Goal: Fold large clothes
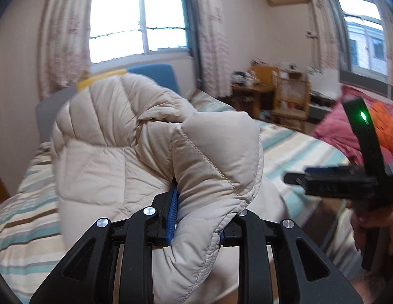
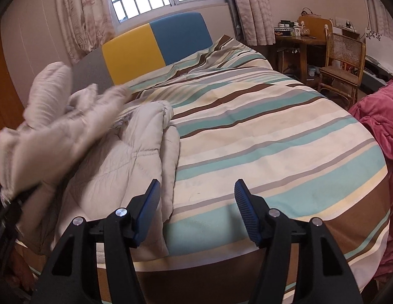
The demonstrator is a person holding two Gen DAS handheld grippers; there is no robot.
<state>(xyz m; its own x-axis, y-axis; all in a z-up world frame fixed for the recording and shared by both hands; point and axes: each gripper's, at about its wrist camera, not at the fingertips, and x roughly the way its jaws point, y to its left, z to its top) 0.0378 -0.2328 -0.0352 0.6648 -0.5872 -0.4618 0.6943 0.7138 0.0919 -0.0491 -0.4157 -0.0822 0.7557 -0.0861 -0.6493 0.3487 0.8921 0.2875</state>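
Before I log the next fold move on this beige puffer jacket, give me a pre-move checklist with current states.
1. Left gripper clamped on jacket: ok.
2. Right gripper open and empty: ok.
3. Jacket spread flat on the bed: not ok, one part lifted, the rest bunched at the left edge.
4. Bare striped bedspread beside it for laying out: ok.
5. Which part the left gripper holds, hem or sleeve: cannot tell.

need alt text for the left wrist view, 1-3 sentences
The left gripper is clamped on a fold of a puffy beige quilted jacket, lifted above a bed with a striped cover. At right, a hand holds the right gripper; a window with curtains is behind.
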